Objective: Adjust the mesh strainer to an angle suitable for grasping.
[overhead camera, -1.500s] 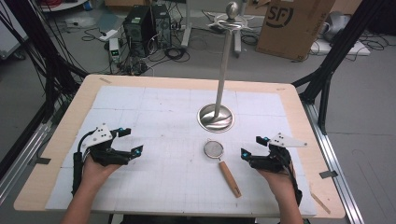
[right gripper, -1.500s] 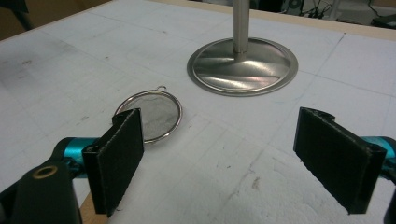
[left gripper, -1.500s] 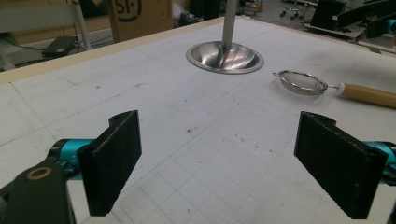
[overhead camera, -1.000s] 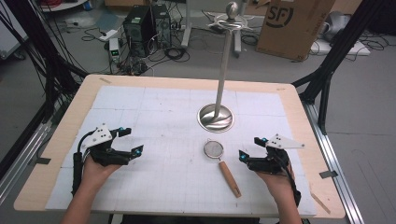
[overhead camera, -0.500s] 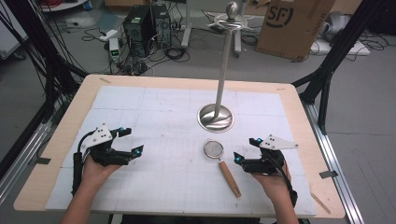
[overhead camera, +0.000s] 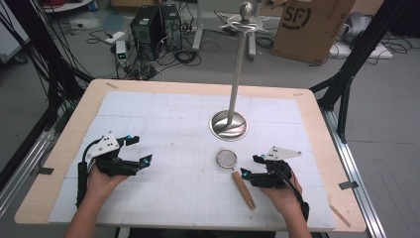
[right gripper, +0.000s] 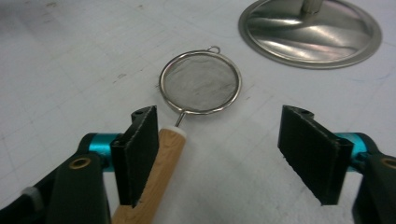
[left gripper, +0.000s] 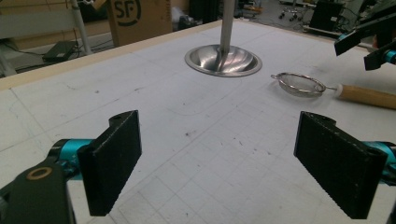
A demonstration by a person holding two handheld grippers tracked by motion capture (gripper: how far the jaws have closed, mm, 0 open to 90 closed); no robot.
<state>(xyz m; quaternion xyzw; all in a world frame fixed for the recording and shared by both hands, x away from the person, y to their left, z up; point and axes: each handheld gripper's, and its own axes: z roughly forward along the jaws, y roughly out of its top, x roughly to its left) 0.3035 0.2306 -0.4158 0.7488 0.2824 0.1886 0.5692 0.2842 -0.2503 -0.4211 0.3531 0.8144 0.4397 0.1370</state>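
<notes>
Since the earlier frames, the right tongs (overhead camera: 249,167) have slid toward the strainer (overhead camera: 236,174) lying on the surface (overhead camera: 168,124) and begun closing, unclenched, one jaw beside its handle. Off-centre closing could roll it away. Left tongs (overhead camera: 140,149) rest released.

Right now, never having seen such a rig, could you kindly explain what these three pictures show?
A person sits at a white table with a hand-held two-fingered gripper in each hand. One picture looks down from above; the other two come from cameras riding on each gripper. On the table lie a small mesh strainer with a wooden handle and a metal stand with a tall pole. The left gripper is open over bare table and holds nothing. The right gripper has just been closing: one finger touches the strainer's handle, the other is apart, so nothing is gripped yet.
</notes>
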